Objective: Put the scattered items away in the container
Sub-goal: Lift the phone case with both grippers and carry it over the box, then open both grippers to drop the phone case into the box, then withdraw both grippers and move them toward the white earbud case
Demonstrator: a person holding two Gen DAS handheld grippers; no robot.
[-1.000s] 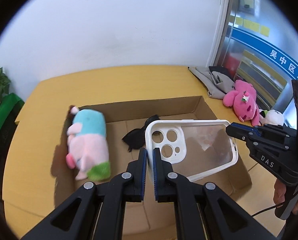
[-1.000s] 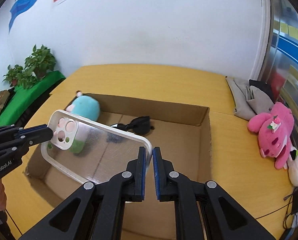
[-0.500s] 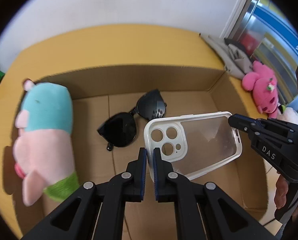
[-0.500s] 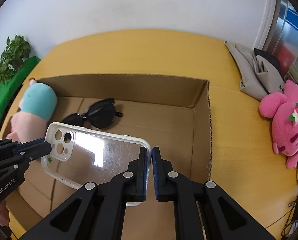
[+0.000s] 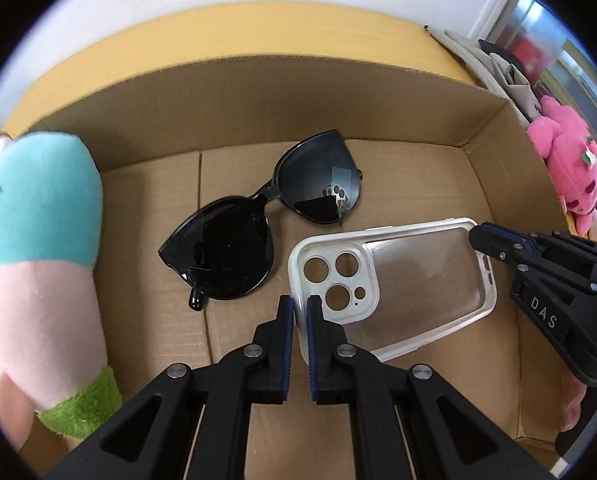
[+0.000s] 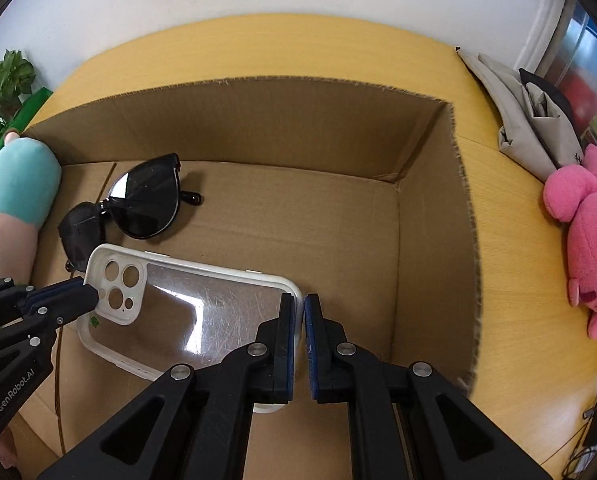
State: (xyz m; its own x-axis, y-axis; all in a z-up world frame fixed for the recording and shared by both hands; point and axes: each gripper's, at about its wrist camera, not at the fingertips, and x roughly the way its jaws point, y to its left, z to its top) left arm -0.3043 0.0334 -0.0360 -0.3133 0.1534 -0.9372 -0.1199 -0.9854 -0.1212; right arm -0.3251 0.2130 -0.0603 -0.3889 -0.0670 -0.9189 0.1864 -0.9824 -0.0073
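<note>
A clear phone case (image 5: 402, 284) with a white rim is held low inside the open cardboard box (image 5: 258, 92), just above its floor. My left gripper (image 5: 300, 306) is shut on the case's camera end. My right gripper (image 6: 300, 304) is shut on the opposite end of the case (image 6: 202, 312); it also shows in the left wrist view (image 5: 476, 234). Black sunglasses (image 5: 258, 216) lie on the box floor beside the case. A teal and pink plush (image 5: 38, 248) lies at the box's left side.
A pink plush toy (image 6: 590, 232) lies on the yellow table (image 6: 298, 44) right of the box (image 6: 462, 200). A grey folded cloth (image 6: 526, 120) sits at the back right. A green plant (image 6: 2, 92) stands beyond the table's left edge.
Both grippers have lowered the phone case together from above the box down to near its floor, beside the sunglasses. Both stay shut on it.
</note>
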